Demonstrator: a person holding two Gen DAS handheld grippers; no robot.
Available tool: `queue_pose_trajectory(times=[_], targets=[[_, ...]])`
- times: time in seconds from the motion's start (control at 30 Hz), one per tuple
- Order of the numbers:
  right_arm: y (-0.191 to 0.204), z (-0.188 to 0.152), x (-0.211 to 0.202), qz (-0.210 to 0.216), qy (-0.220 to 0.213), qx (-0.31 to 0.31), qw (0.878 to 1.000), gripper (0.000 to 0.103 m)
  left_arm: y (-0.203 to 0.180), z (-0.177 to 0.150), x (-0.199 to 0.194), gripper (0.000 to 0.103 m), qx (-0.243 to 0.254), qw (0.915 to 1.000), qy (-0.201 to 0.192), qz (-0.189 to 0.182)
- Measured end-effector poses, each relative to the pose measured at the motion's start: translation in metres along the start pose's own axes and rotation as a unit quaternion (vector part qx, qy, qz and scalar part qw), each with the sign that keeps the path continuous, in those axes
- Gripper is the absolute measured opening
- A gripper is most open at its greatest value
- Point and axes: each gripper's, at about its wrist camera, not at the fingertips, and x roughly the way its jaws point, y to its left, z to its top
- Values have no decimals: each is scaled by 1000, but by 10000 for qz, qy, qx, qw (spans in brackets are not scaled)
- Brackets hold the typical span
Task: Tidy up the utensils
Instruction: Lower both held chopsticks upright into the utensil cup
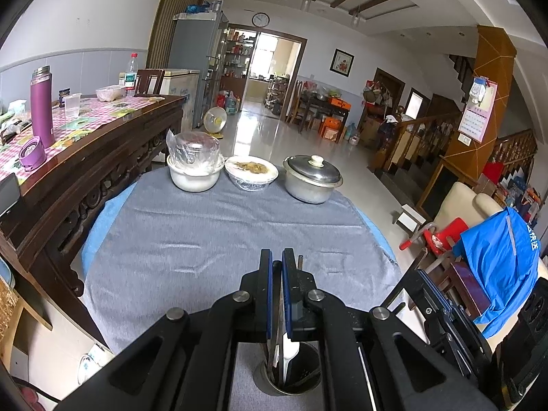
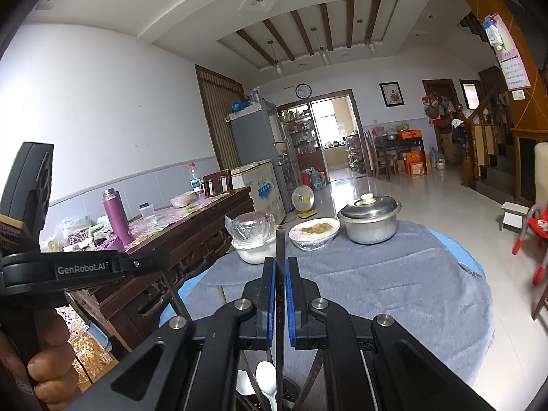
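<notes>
A metal utensil holder (image 1: 291, 376) stands at the near edge of the grey-clothed round table (image 1: 212, 233), under my left gripper. My left gripper (image 1: 277, 260) is shut on a thin utensil whose lower end, with a white spoon (image 1: 290, 352) beside it, reaches into the holder. My right gripper (image 2: 280, 267) is shut on a dark chopstick (image 2: 281, 250) that stands upright, its top above the fingertips and its lower end going down toward the holder (image 2: 291, 394). White spoons (image 2: 265, 382) and more sticks show there. The left gripper's body (image 2: 68, 270) shows at the left.
At the table's far edge stand a white bowl with a wrapped lid (image 1: 193, 171), a dish of food (image 1: 251, 171) and a lidded metal pot (image 1: 311, 178). A dark wooden sideboard (image 1: 102, 157) with a purple flask (image 1: 41, 106) stands left. A chair with a blue garment (image 1: 496, 260) stands right.
</notes>
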Motion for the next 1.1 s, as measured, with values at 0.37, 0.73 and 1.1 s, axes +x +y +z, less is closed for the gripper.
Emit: queue_pose_trajectory(times=[0.37,0.73,1.1], targets=[[-1,-3,0,21,21,57,10000,6,8,-6,1,5,-78,9999,81,35],[1,-7,4,70,166,28,9998,6,6,-9,5,5,-56,9998,187,-18],[6,-15,11,117,352,-22,9993,6,6,-15,10,5,-21,9994,334,-36]])
